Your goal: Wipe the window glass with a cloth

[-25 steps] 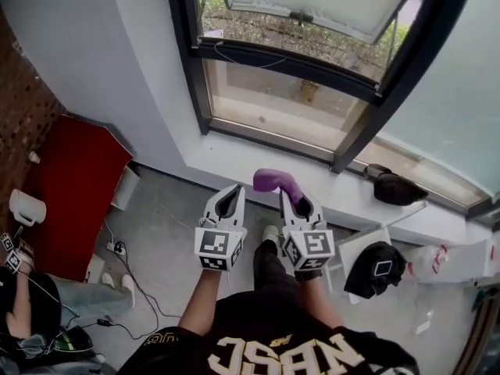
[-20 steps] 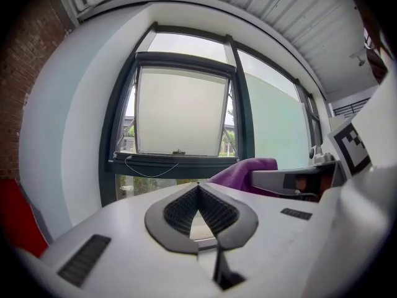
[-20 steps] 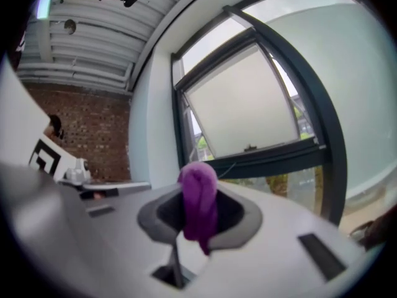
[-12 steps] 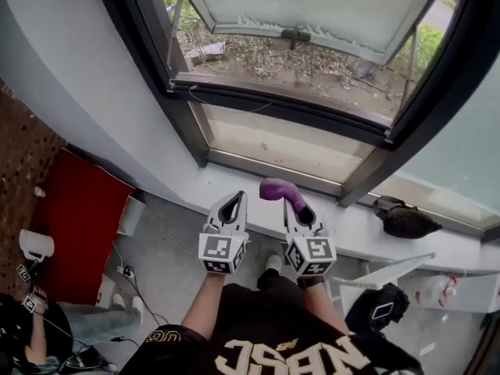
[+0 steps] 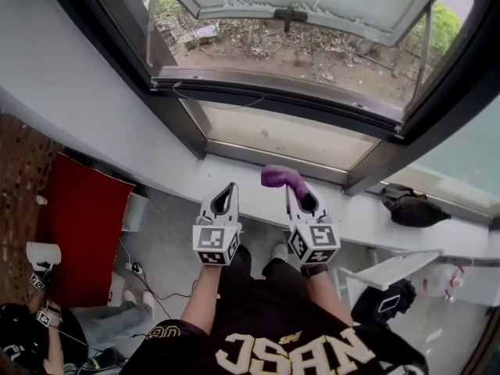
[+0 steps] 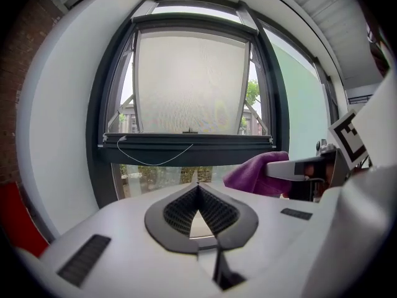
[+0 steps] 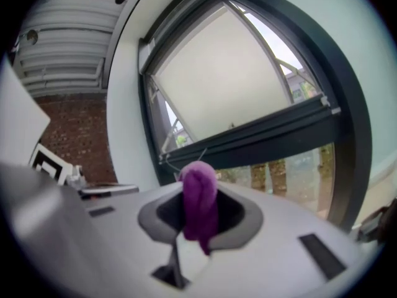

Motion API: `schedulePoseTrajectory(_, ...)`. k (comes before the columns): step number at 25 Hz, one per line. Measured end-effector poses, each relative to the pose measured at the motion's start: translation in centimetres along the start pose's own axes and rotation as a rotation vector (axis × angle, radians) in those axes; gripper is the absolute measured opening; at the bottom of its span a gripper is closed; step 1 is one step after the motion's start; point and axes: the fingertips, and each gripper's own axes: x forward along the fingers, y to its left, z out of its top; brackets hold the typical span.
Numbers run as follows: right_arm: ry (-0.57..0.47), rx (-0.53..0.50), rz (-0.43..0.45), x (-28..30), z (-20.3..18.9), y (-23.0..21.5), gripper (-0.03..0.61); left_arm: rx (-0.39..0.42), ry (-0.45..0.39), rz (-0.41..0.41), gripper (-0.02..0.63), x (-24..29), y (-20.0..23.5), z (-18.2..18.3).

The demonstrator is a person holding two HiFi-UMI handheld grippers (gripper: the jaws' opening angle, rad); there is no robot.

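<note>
Cloth [image 5: 278, 176], purple, sits clamped in right tool [image 5: 298, 195]; left tool [image 5: 226, 197] closed and empty, facing window glass [image 5: 289, 137].

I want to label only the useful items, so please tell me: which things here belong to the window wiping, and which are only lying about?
Belong to the job:
purple cloth, clamped in the right claw
window glass
left claw, shut and empty

Only lying about:
black bag on the sill
red board
white cup

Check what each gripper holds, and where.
Right gripper clamps the purple cloth on a bunched fold, and the rest sticks out past the jaws. Left gripper is shut and empty.
</note>
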Motion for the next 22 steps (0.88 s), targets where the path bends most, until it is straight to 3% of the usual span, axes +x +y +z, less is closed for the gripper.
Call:
schedulePoseTrajectory(7, -0.013, 0.021, -0.072, 2.2, -0.5, -0.9, 0.078, 0.018, -0.019, -0.101, 0.009, 3.5, 0.4, 0.0)
schedulePoseTrajectory(12, -0.013, 0.022, -0.096, 6.2, -1.6, 0.7, 0.078, 0.042, -0.036, -0.164, 0.009, 4.5, 3.7, 0.2)
schedulePoseTrajectory(16, -0.03, 0.02, -0.072, 13.2, -3.1, 4.3, 0.078, 0.071, -0.069, -0.132, 0.009, 5.0, 10.5, 0.0)
schedulePoseTrajectory(22, -0.014, 0.136, 0.035, 27.3, -7.7, 11.6, 0.078, 0.042, -0.092, -0.114, 0.009, 4.9, 22.0, -2.7)
